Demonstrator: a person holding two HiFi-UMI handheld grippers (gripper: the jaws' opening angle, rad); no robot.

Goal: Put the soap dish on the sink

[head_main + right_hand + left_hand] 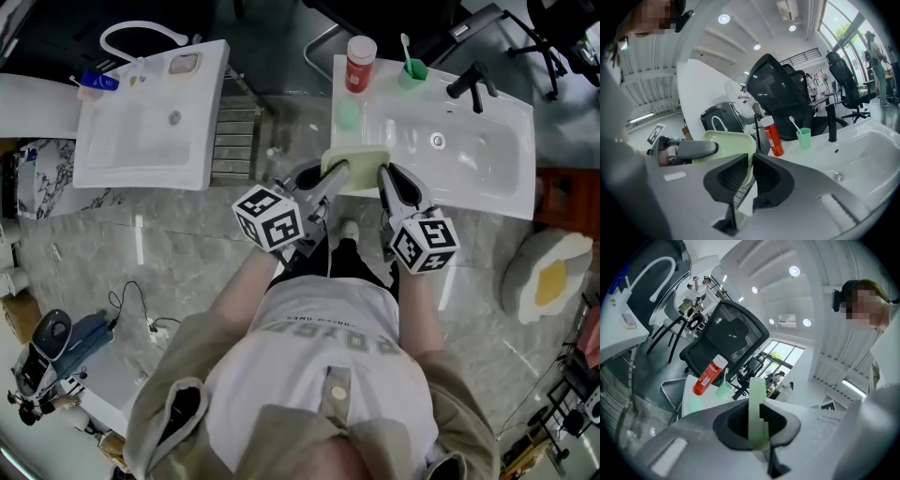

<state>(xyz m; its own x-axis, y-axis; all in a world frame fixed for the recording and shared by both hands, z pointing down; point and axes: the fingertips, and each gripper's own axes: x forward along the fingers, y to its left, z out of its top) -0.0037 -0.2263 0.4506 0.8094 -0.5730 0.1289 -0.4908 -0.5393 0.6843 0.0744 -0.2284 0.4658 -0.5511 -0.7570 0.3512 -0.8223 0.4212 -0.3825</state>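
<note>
A pale green soap dish (357, 158) hangs at the front left corner of the white sink (487, 178), held from both sides. My left gripper (343, 170) is shut on the dish's left rim; in the left gripper view the rim (757, 401) stands edge-on between the pads of that gripper (759, 430). My right gripper (383, 172) is shut on the right rim. In the right gripper view the soap dish (729, 140) sits in that gripper's (752, 165) jaws, with the left gripper's finger (691, 149) on its far side. Whether the dish rests on the sink I cannot tell.
On the sink's back ledge stand a red bottle (360, 63), a green cup with a toothbrush (412, 67) and a black faucet (472, 85); a green round thing (348, 114) lies nearer. A second white sink (150, 112) stands at left, an egg-shaped cushion (548, 277) at right.
</note>
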